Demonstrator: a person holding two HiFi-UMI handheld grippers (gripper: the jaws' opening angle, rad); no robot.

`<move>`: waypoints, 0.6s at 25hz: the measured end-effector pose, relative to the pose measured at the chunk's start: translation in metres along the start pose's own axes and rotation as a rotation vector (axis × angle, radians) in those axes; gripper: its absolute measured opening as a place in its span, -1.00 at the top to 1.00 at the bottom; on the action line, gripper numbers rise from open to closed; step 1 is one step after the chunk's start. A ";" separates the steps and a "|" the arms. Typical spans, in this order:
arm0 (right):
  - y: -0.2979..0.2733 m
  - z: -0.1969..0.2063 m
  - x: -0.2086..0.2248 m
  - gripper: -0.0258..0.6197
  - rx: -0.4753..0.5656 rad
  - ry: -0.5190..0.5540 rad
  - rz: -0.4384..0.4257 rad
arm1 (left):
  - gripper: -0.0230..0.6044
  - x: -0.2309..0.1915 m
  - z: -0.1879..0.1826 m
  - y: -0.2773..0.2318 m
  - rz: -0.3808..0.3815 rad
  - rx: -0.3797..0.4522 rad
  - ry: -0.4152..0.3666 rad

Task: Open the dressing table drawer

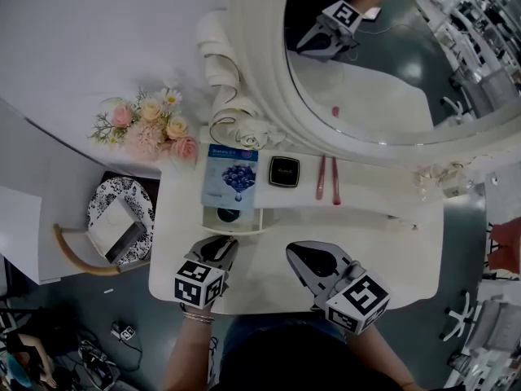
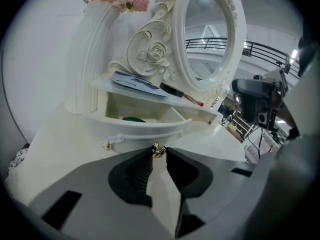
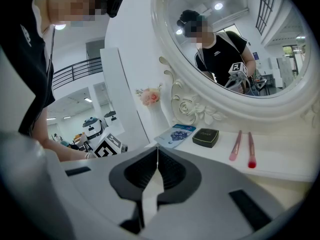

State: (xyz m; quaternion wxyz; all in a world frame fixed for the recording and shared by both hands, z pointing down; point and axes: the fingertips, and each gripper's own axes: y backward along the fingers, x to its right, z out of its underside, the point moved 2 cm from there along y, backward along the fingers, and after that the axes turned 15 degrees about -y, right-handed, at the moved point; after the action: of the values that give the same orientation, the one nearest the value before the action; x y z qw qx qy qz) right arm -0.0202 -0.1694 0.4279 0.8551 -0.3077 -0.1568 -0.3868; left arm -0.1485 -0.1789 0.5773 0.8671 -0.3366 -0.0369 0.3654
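– left gripper (image 2: 159, 153) sits closest, jaws narrowed onto the little brass knob (image 2: 158, 148) of the drawer (image 2: 145, 126).
– and the drawer?
– part-way out below the shelf (image 2: 125, 91), a dark green thing (image 2: 134, 119) inside. right gripper (image 3: 158, 149) is closed on nothing, over the tabletop (image 1: 391, 251).
– risk?
– that knob is tiny and pinched at the tips. i'd guess a skewed pull slips off it, or jolts the face mask sachet (image 1: 230, 176) above.
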 end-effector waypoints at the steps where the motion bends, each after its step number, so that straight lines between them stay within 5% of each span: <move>1: 0.000 0.001 0.000 0.86 -0.002 0.001 0.001 | 0.62 0.000 0.000 0.000 0.000 -0.001 0.001; 15: -0.002 0.008 -0.005 0.86 -0.018 0.022 -0.004 | 0.62 0.006 0.005 0.005 0.002 0.001 0.011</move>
State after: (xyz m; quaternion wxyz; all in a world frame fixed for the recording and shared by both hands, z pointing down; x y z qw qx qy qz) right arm -0.0254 -0.1624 0.4323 0.8532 -0.3107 -0.1447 -0.3933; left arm -0.1485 -0.1697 0.5770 0.8670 -0.3382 -0.0319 0.3644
